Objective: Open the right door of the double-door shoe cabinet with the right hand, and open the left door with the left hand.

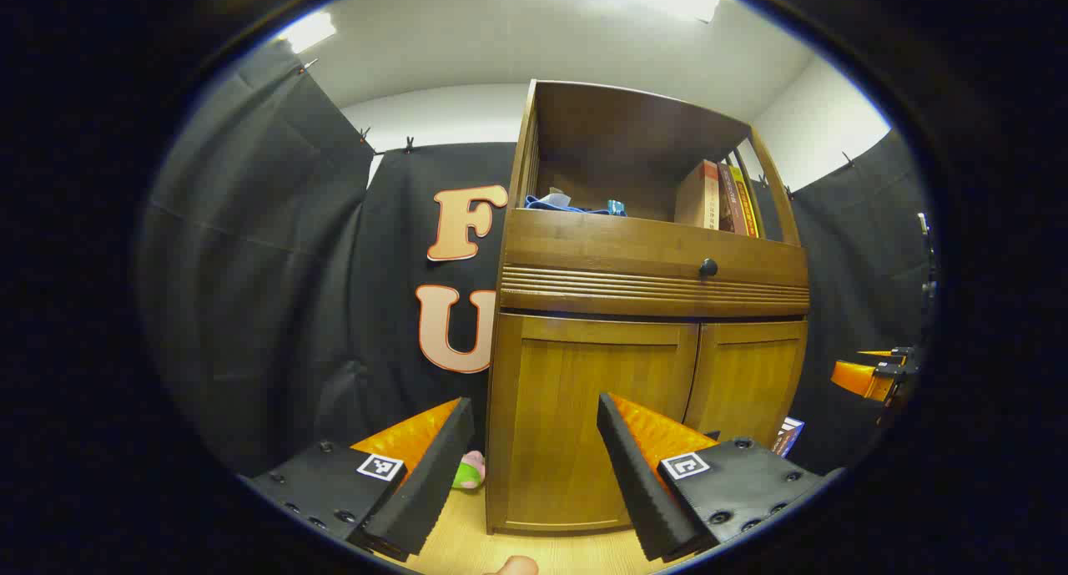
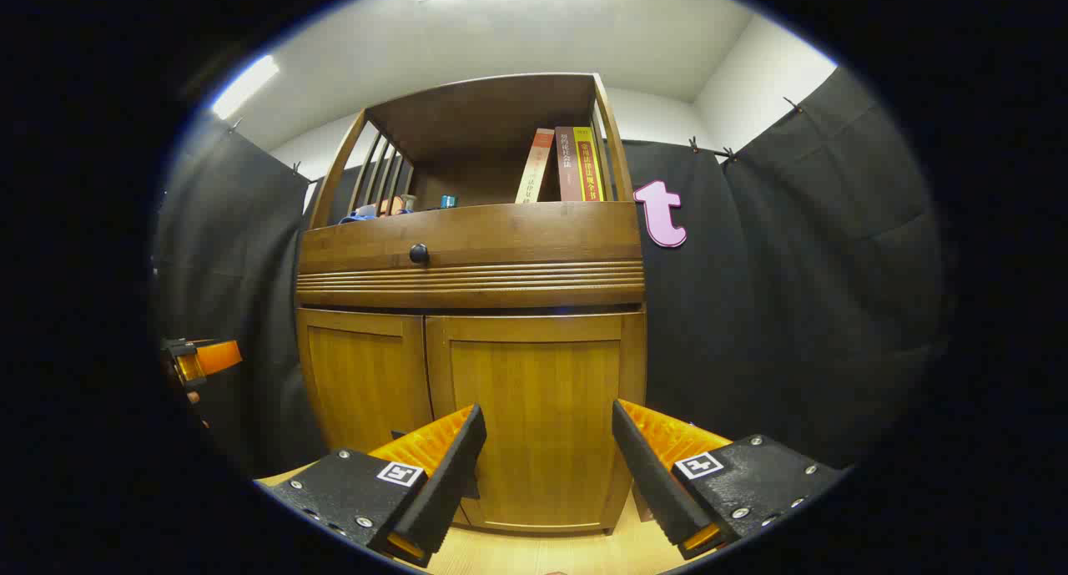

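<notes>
right gripper (image 2: 542, 458) jaws apart, facing shut right door (image 2: 538, 408) | hook its inner edge (no handle visible) | left gripper (image 1: 534, 450) jaws apart before left door (image 1: 584, 408)

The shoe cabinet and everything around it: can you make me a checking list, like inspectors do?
Surface: light wooden floor under the cabinet, bare in front.
Job's things: shoe cabinet; right door and left door both closed.
Clutter: books and small blue items on the top shelf; a pink-and-green toy on the floor by the cabinet's left side; a box by its right side.
Grippers: left tool open, facing the left door; right tool open, facing the right door; neither touches the cabinet.
Cables: nothing seen.
Surroundings: black cloth walls, white ceiling with lights.
</notes>
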`<state>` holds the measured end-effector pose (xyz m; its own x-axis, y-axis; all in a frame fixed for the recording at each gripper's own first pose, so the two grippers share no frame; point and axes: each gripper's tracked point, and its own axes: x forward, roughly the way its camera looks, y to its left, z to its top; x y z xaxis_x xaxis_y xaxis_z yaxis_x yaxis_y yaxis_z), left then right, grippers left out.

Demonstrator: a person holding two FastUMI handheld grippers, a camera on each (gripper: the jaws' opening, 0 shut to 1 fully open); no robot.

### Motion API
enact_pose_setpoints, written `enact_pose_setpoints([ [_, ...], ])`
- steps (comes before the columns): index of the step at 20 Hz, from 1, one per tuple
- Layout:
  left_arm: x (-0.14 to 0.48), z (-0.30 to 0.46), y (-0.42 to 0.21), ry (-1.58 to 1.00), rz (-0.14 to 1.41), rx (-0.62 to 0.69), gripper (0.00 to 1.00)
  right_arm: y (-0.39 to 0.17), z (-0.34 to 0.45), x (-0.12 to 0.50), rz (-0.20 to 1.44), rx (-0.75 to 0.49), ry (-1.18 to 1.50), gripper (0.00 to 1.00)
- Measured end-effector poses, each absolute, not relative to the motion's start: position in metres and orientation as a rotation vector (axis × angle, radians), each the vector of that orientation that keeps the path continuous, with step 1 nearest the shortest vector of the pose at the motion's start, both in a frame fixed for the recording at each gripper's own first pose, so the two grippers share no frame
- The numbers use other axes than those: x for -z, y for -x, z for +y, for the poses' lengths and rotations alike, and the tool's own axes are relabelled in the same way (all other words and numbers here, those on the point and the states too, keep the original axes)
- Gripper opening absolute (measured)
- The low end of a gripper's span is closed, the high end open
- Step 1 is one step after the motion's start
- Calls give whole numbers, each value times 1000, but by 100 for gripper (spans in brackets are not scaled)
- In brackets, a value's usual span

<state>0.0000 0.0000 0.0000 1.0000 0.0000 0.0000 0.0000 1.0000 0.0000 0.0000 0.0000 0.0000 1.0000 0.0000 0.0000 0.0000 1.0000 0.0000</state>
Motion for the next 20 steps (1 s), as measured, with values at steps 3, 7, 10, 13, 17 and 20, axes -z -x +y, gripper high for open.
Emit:
enact_pose_setpoints([
  [3,-9,-2,3,-19,-17,-14,98,4,1,-6,-13,-1,-6,100],
  [7,-12,-10,9,-27,-17,5,95,7,7,-7,-13,-20,-11,100],
  [10,-15,-13,13,-25,-26,19,95,9,6,-6,-12,-16,-5,100],
  [13,-17,-12,16,-27,-28,21,95,10,8,-5,-11,-18,-2,100],
  [17,-15,-14,17,-26,-23,26,96,11,8,-6,-22,-13,7,100],
  [20,-12,-17,15,-21,-16,30,95,12,9,-4,-22,-14,18,100],
])
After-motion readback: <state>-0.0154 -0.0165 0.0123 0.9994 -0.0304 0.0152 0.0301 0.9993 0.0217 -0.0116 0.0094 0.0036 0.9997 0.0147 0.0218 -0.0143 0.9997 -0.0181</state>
